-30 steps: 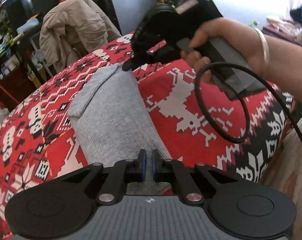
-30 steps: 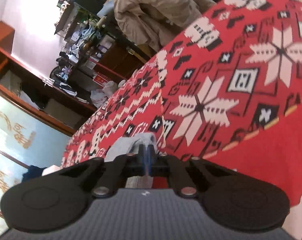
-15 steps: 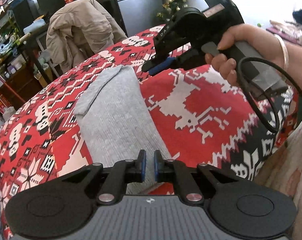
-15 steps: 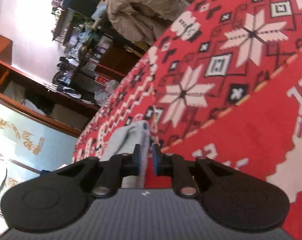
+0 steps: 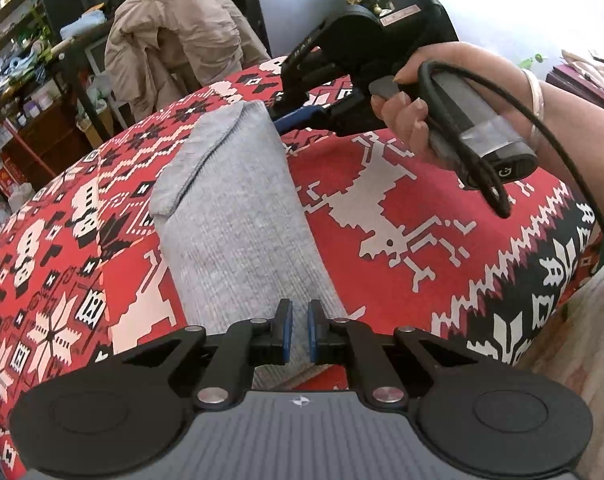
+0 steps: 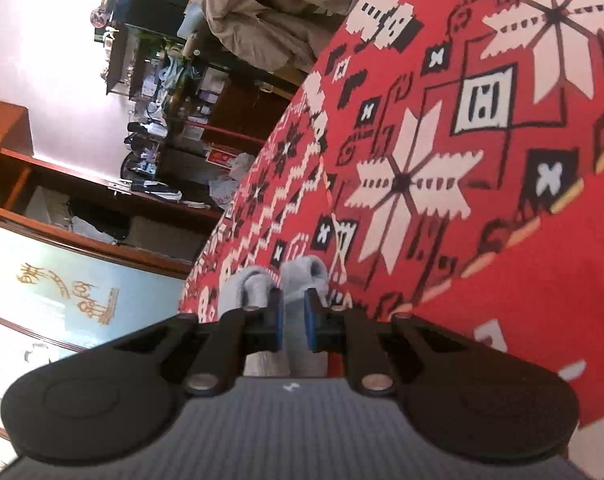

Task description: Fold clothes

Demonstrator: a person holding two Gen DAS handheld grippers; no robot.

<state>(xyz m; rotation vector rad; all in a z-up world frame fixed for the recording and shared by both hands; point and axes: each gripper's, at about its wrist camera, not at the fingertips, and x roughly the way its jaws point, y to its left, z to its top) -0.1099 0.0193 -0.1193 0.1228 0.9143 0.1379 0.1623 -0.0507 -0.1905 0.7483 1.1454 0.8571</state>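
The work surface is a bed under a red blanket (image 5: 401,184) patterned with white and black snowflakes and deer. Its near right edge curves down toward a pale floor covering.

Nearest the left-wrist camera, the left gripper (image 5: 296,330) sits low over the near end of the cloth (image 5: 242,220). Its jaws stand slightly apart with a narrow gap; grey fabric shows through the gap, and nothing is clamped.

The cloth, a grey knit garment, lies as a long folded strip running away from the left gripper. Its far end shows a doubled hem edge turned toward the left. Bare blanket lies on both sides of the strip.

At the far end of the strip, the right gripper (image 5: 292,114) is held by a hand (image 5: 415,104) with a black cable looped below it. In the right-wrist view its jaws (image 6: 292,320) are slightly apart, with the cloth end visible between them but not pinched.

Beyond the bed edge, a beige jacket (image 5: 174,48) drapes over a chair, and cluttered shelves (image 5: 18,80) stand at left.
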